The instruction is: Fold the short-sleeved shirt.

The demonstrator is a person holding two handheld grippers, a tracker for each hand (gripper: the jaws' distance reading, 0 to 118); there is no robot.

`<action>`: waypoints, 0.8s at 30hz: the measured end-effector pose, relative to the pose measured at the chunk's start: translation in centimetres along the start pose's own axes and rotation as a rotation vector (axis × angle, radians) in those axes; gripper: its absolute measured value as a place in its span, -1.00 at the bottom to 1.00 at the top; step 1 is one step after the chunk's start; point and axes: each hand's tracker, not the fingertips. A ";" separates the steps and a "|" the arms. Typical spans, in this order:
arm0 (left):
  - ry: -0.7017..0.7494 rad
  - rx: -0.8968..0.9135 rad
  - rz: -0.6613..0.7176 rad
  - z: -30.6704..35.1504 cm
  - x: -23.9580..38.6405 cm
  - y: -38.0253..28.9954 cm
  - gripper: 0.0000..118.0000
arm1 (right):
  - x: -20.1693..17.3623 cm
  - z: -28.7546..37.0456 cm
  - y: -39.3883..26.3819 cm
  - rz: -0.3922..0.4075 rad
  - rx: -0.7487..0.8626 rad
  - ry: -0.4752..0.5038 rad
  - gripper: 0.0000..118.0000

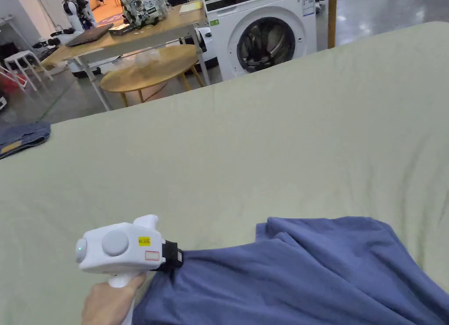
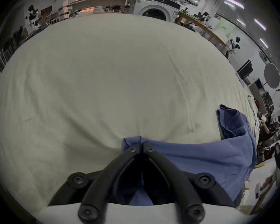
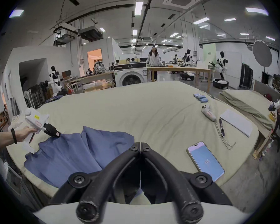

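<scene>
A blue short-sleeved shirt (image 1: 307,277) lies rumpled on the near part of a table covered with a pale green sheet (image 1: 263,155). My left gripper (image 1: 177,258), a white handle in a hand, is shut on the shirt's left edge. In the left gripper view the jaws (image 2: 140,144) meet on a blue fold and the shirt (image 2: 200,159) trails off to the right. In the right gripper view my right gripper (image 3: 140,145) is shut with the shirt (image 3: 71,150) running up to its tips from the left. The shirt's near part hangs over the table edge.
On the sheet to the right lie a phone (image 3: 205,160), a spare white gripper (image 3: 208,113), a pen (image 3: 221,127) and a white sheet of paper (image 3: 236,121). A denim garment (image 1: 24,137) lies at the far left edge. A washing machine (image 1: 263,32) stands beyond the table.
</scene>
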 end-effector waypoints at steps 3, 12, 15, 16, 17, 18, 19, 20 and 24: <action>-0.006 -0.008 0.012 -0.1 -0.2 0.2 -1.00 | 0.1 0.0 -0.7 -0.034 -0.123 -0.005 -0.88; 0.004 -0.003 -0.004 0.0 0.2 -0.1 -1.00 | 1.6 -2.2 -5.2 -0.398 -0.334 0.002 -0.15; 0.015 0.000 -0.020 0.1 0.6 -0.4 -1.00 | 2.3 -3.5 -6.5 -0.519 -0.397 0.008 -0.19; 0.016 0.000 -0.024 0.1 0.7 -0.5 -1.00 | 2.6 -3.8 -6.8 -0.550 -0.403 0.022 -0.29; 0.019 0.001 -0.027 0.2 0.7 -0.5 -1.00 | 2.8 -4.1 -7.1 -0.568 -0.399 0.034 -0.43; 0.020 0.002 -0.031 0.2 0.8 -0.6 -1.00 | 2.9 -4.3 -7.4 -0.557 -0.401 0.029 -0.55; 0.021 0.004 -0.033 0.1 0.5 -0.5 -1.00 | 2.9 -4.5 -7.6 -0.556 -0.403 0.028 -0.60; 0.019 0.005 -0.034 0.1 0.5 -0.6 -1.00 | 2.9 -4.8 -7.7 -0.550 -0.406 0.033 -0.60; 0.009 0.017 -0.024 -0.2 -0.4 -0.6 -1.00 | 2.8 -6.1 -8.3 -0.538 -0.431 0.044 -0.75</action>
